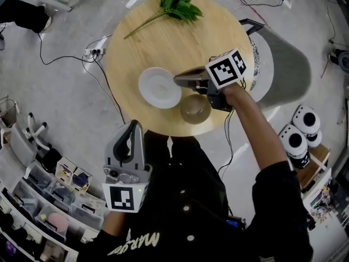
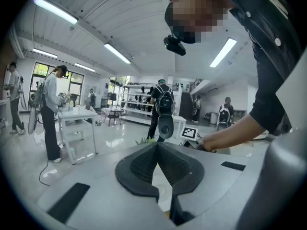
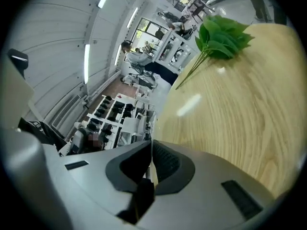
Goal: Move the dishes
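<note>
Head view: pinches the right rim of the plate (image 1: 158,89) on the table (image 1: 163,42) with the right gripper (image 1: 179,81), jaws tight on the thin edge, apparently for lifting. Holds the left gripper (image 1: 132,127) off the table, jaws pressed together, empty, clear of the bowl (image 1: 195,109).

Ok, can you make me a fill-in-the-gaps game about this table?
1. The right gripper has its jaws shut on the white ____.
2. The brown ____ sits beside that dish, nearer the person.
3. The leafy sprig at the far edge of the table is coloured ____.
Missing words: plate; bowl; green.
</note>
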Tool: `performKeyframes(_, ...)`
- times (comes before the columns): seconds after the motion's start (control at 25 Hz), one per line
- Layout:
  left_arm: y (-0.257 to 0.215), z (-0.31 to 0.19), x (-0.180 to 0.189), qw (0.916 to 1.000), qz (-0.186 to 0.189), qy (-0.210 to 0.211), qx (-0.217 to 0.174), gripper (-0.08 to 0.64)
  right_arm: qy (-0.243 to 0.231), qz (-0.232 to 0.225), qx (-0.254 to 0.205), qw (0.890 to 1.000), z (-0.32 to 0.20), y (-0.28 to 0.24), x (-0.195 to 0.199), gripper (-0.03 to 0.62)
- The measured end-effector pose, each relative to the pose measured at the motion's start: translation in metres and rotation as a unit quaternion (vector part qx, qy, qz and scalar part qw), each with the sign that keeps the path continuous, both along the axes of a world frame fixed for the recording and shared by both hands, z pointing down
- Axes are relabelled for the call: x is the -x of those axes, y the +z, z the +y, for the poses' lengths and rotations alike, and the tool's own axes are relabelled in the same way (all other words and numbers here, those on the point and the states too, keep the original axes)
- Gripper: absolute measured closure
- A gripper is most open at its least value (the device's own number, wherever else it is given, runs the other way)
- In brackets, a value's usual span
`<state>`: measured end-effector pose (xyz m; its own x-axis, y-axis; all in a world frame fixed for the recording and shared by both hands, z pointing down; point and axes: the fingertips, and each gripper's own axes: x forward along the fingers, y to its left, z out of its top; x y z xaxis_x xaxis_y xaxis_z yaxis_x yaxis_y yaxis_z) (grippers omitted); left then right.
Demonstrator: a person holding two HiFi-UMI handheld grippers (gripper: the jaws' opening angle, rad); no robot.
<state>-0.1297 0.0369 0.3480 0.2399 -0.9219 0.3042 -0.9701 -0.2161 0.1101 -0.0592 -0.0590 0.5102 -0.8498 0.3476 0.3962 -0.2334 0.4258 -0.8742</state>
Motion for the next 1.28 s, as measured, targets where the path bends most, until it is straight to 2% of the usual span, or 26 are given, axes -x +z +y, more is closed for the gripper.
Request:
performKeyframes(0.28, 0.015, 0.006, 0.012, 0.9999, 0.003, -0.008, 0.011, 0.543, -0.054, 0.017, 0.029, 0.998, 0.026, 0.029, 0.018, 0.58)
performKeyframes(0.64, 0.034, 0.016, 0.019, 0.9994, 0.005, -0.011, 0.032, 0.543, -0.095, 0.043, 0.043, 0.994, 0.041, 0.05, 0.026, 0.58)
performKeyframes(0.84, 0.042, 0.013, 0.021, 0.9993, 0.008, -0.012, 0.036, 0.543, -0.118, 0.077, 0.023, 0.99, 0.044, 0.059, 0.028, 0.58)
performKeyframes(1.04, 0.046, 0.013, 0.02, 0.999, 0.012, -0.012, 0.04, 0.543, -0.164, 0.131, -0.019, 0.977, 0.05, 0.075, 0.024, 0.577)
performKeyframes(1.28, 0.049, 0.013, 0.021, 0.9989, 0.012, -0.013, 0.044, 0.543, -0.175, 0.156, -0.049, 0.971, 0.048, 0.081, 0.028, 0.572)
